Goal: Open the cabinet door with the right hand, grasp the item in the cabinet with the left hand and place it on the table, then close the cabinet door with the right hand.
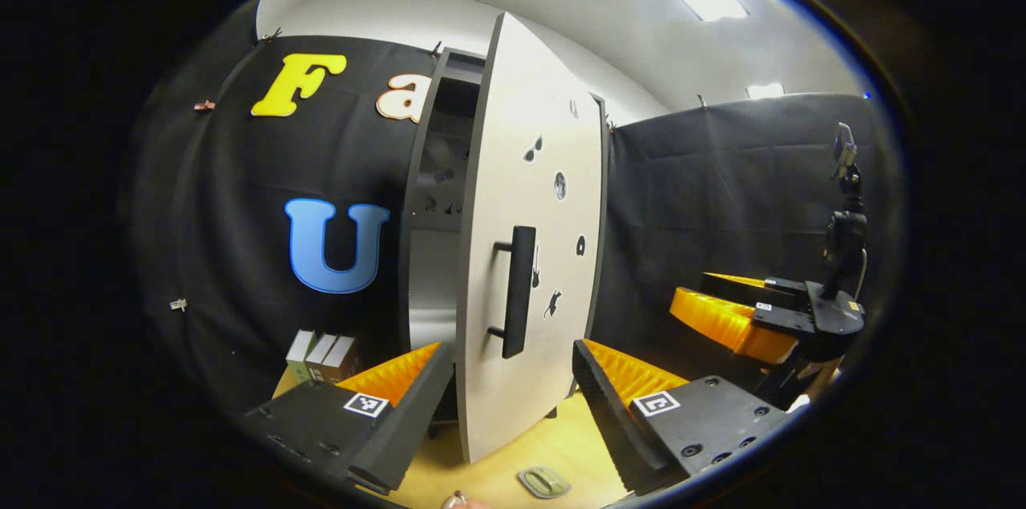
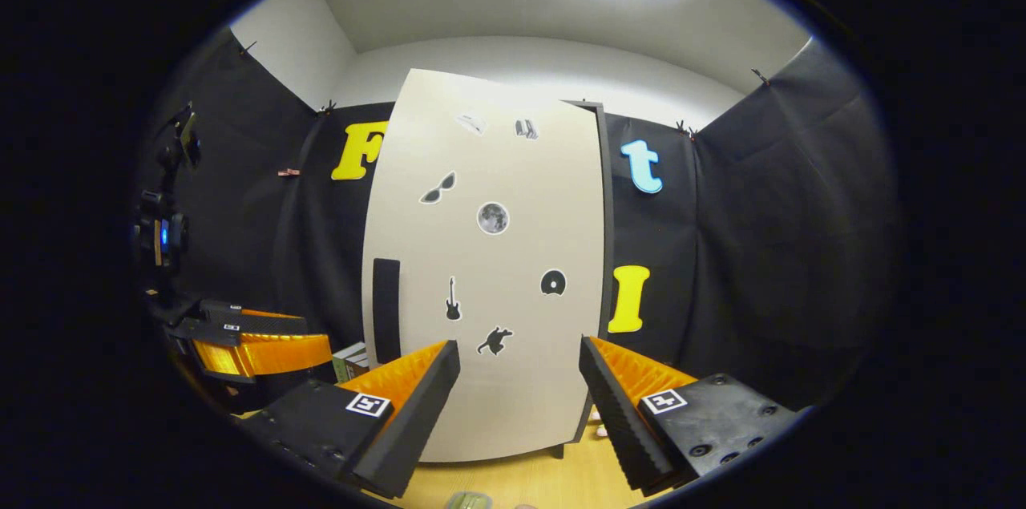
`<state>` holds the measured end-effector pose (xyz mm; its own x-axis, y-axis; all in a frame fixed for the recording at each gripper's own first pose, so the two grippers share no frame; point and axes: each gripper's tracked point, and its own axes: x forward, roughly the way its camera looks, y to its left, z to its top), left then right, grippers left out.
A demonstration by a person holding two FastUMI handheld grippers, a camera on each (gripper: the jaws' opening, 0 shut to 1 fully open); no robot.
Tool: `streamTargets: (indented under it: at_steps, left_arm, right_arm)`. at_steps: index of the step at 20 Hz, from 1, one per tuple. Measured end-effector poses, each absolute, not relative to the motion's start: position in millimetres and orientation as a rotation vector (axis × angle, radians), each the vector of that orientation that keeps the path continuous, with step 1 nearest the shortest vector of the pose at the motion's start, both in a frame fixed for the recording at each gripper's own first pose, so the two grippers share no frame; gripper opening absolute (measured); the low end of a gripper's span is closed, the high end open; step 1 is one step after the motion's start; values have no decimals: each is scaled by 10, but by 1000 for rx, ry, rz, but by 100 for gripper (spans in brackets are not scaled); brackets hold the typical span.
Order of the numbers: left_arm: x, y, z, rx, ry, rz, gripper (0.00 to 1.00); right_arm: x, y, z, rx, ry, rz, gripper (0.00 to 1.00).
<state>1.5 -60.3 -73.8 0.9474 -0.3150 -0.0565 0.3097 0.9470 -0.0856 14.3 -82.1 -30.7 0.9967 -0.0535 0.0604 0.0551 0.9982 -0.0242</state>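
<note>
Now the cabinet door (image 1: 529, 252) stands ajar mid-frame, item box (image 1: 321, 357) on the table (image 1: 497, 469) lower left, both left gripper (image 1: 509, 405) and right gripper (image 2: 517, 405) spread empty, so push the door squarely, away from the handle (image 1: 519, 292)

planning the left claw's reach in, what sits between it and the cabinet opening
In the left gripper view, the half-open white cabinet door with its black bar handle stands just ahead of the open left claw; the dark opening lies behind the door's left edge.

Matt cabinet door (image 2: 489, 268), wood-look table (image 1: 561, 437)
</note>
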Motion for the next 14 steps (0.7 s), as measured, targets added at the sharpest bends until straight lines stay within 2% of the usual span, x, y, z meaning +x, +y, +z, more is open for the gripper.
streamTargets:
  at_steps: [5, 6, 7, 14]
  left_arm:
    - [30, -752, -795, -59, 79, -287, 95]
    - [45, -752, -761, -58, 71, -282, 95]
    - [58, -742, -730, -55, 61, -273, 95]
    - [143, -723, -610, -71, 21, -239, 95]
  right_arm:
    - [130, -931, -289, -13, -52, -29, 98]
    - [138, -932, -292, -9, -52, -22, 95]
    - [149, -926, -297, -7, -52, -14, 98]
    - [190, -993, -217, 34, -70, -1, 98]
